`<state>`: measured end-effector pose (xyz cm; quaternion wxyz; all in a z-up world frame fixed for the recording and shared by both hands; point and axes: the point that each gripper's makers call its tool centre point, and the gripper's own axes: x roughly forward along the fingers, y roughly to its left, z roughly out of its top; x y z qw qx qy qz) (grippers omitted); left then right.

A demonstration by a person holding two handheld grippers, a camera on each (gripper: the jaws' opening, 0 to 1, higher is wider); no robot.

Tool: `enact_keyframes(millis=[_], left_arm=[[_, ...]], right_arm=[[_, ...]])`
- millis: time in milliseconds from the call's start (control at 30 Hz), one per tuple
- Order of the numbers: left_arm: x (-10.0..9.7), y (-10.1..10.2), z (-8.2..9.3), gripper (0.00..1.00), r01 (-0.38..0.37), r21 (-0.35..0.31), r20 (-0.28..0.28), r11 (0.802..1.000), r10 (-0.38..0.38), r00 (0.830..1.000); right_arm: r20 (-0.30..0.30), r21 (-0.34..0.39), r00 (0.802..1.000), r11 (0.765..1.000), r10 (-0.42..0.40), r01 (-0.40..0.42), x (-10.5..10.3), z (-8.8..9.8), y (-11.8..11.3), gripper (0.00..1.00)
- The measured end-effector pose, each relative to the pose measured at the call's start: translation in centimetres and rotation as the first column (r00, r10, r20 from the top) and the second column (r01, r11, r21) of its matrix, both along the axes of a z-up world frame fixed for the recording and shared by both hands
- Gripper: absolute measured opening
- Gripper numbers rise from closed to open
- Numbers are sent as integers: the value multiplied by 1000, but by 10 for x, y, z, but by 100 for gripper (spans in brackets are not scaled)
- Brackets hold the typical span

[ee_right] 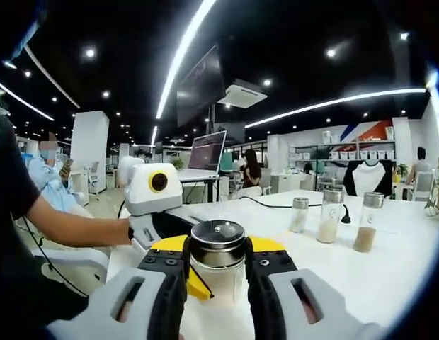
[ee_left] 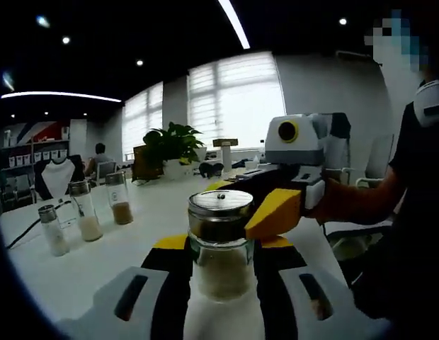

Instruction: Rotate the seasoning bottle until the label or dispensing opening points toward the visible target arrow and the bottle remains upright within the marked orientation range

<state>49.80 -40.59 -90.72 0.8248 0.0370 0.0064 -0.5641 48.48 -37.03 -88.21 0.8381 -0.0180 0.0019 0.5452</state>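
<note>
Spanning open office: long white table [ee_left: 149, 212]

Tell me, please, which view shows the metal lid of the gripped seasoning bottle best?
The right gripper view: the lid faces the camera, its top and centre knob clear. In the left gripper view the lid is partly covered by the right gripper.

Seasoning bottle [ee_left: 221, 244] – clear glass, silver lid w/ dark band, pale beige powder inside. Left gripper [ee_left: 221, 280]: black jaws, yellow tips, grey-white body. Right gripper [ee_right: 217, 280] – same black/yellow/grey. Table [ee_left: 99, 255] white. Three spare shakers [ee_right: 331, 216]: silver caps, white, cream & brown fill. Plant [ee_left: 173, 143] green.
</note>
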Motion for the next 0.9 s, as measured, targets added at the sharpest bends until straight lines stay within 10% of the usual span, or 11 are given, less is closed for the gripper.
enact_keyframes(millis=[267, 900], left_arm=[[7, 2, 2, 36, -148, -25, 27, 989, 148, 989], [14, -6, 9, 38, -450, -76, 89, 890, 456, 886]], right_arm=[[-4, 4, 998, 998, -64, 64, 8, 0, -2, 28], [13, 39, 967, 966, -255, 255, 9, 10, -16, 28]])
